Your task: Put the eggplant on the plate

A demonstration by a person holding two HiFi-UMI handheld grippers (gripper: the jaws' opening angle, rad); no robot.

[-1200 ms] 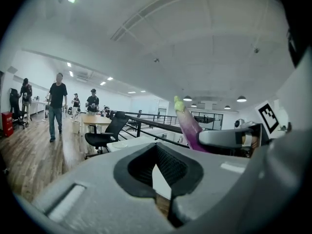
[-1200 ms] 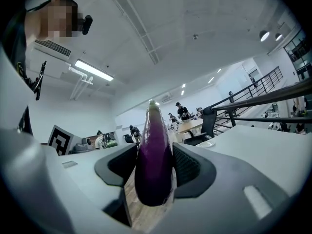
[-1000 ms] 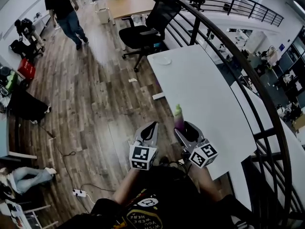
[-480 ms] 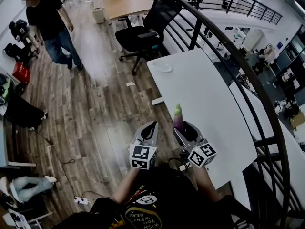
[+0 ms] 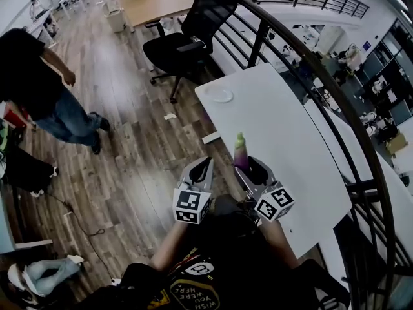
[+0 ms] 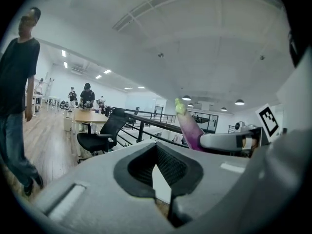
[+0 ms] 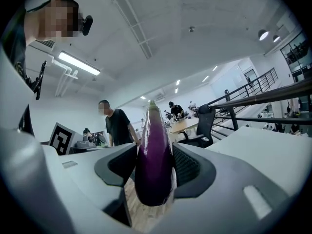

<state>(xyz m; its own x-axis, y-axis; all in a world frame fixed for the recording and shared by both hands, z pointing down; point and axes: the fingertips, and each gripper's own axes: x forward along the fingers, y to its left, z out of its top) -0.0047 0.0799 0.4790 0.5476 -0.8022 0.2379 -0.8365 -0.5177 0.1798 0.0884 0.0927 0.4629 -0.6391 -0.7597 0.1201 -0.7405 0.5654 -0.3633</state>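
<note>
A purple eggplant (image 5: 241, 154) with a green tip stands upright in my right gripper (image 5: 248, 168), which is shut on its lower part, over the near left edge of the white table (image 5: 284, 141). In the right gripper view the eggplant (image 7: 154, 160) fills the gap between the jaws. A small white plate (image 5: 219, 95) lies at the table's far corner, well ahead of both grippers. My left gripper (image 5: 201, 170) hovers beside the right one over the wood floor, shut with nothing in it. From the left gripper view the eggplant (image 6: 189, 126) shows to the right.
A black office chair (image 5: 190, 34) stands beyond the plate. A dark curved railing (image 5: 335, 102) runs along the table's right side. A person in a black shirt (image 5: 35, 89) walks on the wood floor at left. A wooden desk (image 5: 151, 2) sits far back.
The person in the black shirt has walked nearer along the left. Both grippers hold their places, the eggplant still upright in the right one.
</note>
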